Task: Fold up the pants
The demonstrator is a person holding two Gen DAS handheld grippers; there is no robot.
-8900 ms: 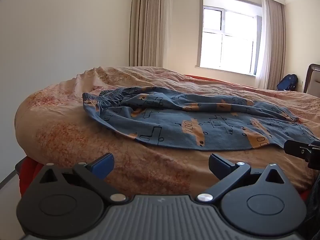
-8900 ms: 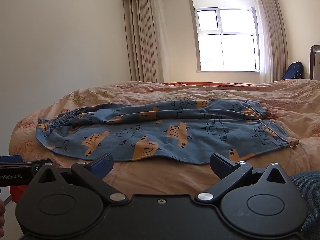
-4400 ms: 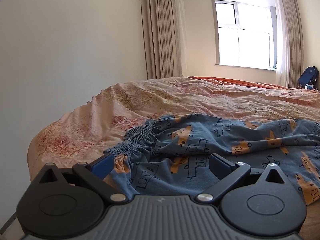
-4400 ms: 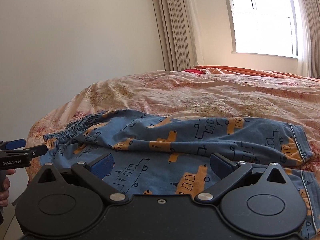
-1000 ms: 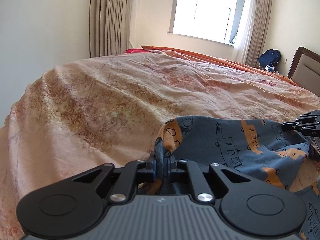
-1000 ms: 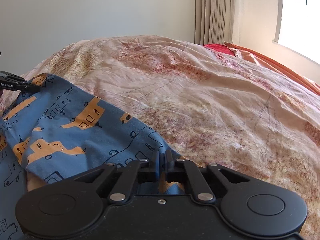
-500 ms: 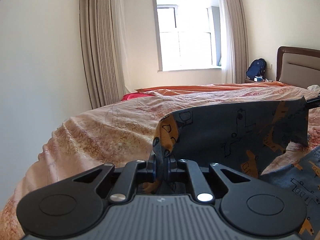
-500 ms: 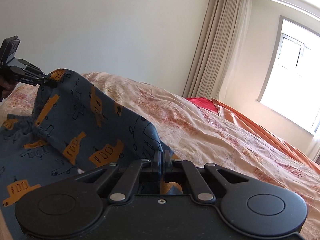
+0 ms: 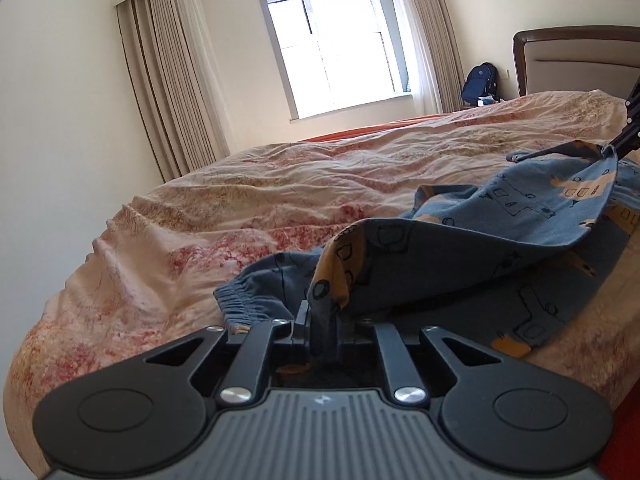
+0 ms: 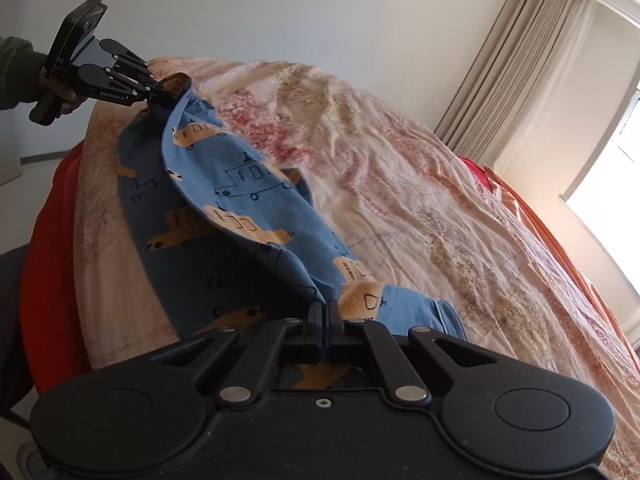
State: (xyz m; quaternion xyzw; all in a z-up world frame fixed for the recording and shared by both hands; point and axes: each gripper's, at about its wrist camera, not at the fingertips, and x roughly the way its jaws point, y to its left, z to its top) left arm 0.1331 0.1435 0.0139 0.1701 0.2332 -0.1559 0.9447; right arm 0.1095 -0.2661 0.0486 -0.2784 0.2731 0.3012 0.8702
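Observation:
Blue pants (image 9: 500, 240) with orange vehicle prints lie on the bed, one leg lifted over the other. My left gripper (image 9: 322, 324) is shut on the pants fabric near the elastic waistband (image 9: 244, 300). My right gripper (image 10: 325, 320) is shut on the pants (image 10: 240, 208) at the leg's far end. The lifted leg sags between the two grippers above the lower layer. The left gripper also shows in the right wrist view (image 10: 160, 94), and the right gripper in the left wrist view (image 9: 616, 148).
A peach floral duvet (image 9: 280, 184) covers the bed; a red sheet (image 10: 44, 208) shows at its edge. A headboard (image 9: 580, 60), a blue backpack (image 9: 478, 84), curtains (image 9: 172, 100) and a window (image 9: 332, 40) are beyond.
Both grippers have come down toward the bed with the fabric. The held leg, stretched high half a second ago, now sags low over the lower layer near the front edge.

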